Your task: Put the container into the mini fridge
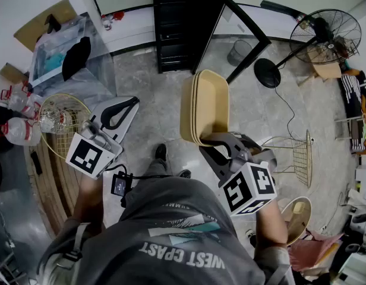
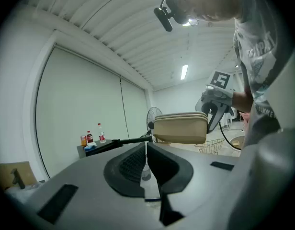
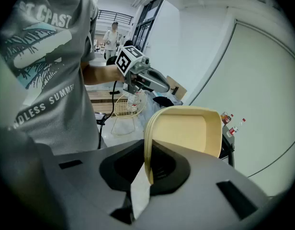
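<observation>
A beige oblong container (image 1: 207, 105), which looks like a nested stack, hangs in the air in front of me. My right gripper (image 1: 214, 142) is shut on its near rim. In the right gripper view the rim (image 3: 148, 147) runs between the jaws and the container (image 3: 186, 131) rises past them. My left gripper (image 1: 131, 104) hovers to the left of the container, apart from it, shut and empty. In the left gripper view its jaws (image 2: 146, 150) meet, with the container (image 2: 181, 127) beyond them. The black mini fridge (image 1: 180, 25) stands ahead on the floor, its door (image 1: 245, 19) swung open to the right.
A pedestal fan (image 1: 325, 34) stands at the far right, with its cable across the floor. A wire basket with bottles (image 1: 58, 120) and a clear plastic bin (image 1: 64, 46) are on the left. A wire stool (image 1: 293, 153) is to the right, and a small bin (image 1: 238, 52) is beside the fridge door.
</observation>
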`<state>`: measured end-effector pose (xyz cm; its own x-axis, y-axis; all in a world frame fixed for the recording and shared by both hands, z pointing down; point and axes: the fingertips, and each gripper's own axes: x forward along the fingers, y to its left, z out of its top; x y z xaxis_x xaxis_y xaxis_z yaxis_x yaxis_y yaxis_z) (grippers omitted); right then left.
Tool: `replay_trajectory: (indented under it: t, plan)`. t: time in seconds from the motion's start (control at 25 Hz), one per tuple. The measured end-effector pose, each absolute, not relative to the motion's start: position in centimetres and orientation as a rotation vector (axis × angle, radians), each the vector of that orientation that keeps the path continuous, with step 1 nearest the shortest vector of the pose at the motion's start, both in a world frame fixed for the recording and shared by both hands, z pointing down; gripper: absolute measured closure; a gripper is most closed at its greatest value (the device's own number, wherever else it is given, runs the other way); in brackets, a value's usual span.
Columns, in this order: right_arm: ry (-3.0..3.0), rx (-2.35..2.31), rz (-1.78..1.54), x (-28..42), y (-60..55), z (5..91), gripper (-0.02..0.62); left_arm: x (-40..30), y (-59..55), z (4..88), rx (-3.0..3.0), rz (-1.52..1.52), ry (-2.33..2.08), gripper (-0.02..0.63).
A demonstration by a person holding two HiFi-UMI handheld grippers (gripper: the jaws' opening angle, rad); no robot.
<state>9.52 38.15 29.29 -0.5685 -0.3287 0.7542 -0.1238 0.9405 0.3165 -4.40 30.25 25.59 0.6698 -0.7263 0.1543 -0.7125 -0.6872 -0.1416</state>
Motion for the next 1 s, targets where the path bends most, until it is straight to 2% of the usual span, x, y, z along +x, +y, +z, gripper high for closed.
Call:
replay_trajectory:
  t: [0.68, 1.0]
  plan:
    - [-2.167, 0.409, -0.230, 4.4, 30.9, 29.9, 0.550, -6.9, 21.5, 26.7, -2.864, -0.273, 1.025, 0.581]
    - [-2.152, 0.433, -0.250, 5.7, 27.7, 29.9, 0.551, -4.7, 19.3, 27.1, -2.895, -0.288, 0.994, 0.581]
